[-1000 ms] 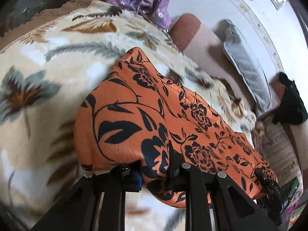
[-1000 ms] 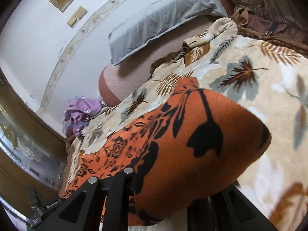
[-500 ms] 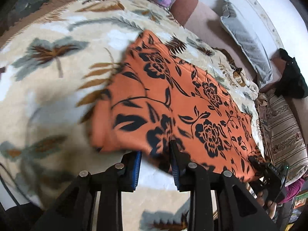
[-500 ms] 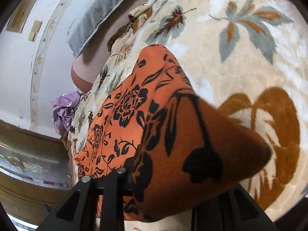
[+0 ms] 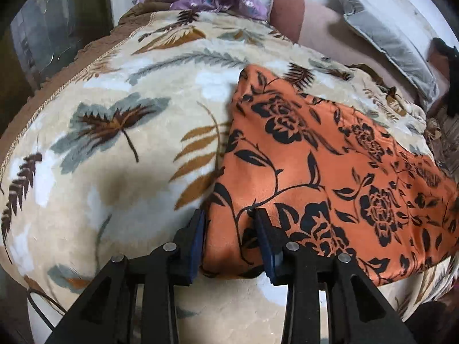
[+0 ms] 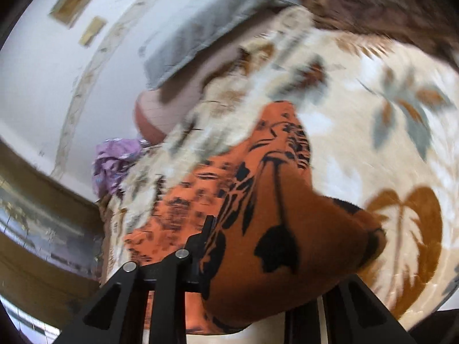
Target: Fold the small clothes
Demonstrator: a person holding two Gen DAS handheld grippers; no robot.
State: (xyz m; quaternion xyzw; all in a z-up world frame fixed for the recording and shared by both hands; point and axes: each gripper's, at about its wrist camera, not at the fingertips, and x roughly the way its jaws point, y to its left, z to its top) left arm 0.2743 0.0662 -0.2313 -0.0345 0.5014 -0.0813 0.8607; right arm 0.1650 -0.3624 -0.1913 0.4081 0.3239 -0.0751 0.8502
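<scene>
an orange floral garment lies flat on a leaf-patterned blanket, its long axis running away to the right. the left gripper straddles its near corner, fingers parted. the right gripper is draped in cloth; its grip cannot be made out.

No text, label, brand, number or sign can be read in either view. Only printed patterns are seen: black roses and leaves on the orange cloth and leaves on the cream blanket. Two small frames are seen on the wall in the right wrist view, but they are blurred and nothing can be made out on them.
</scene>
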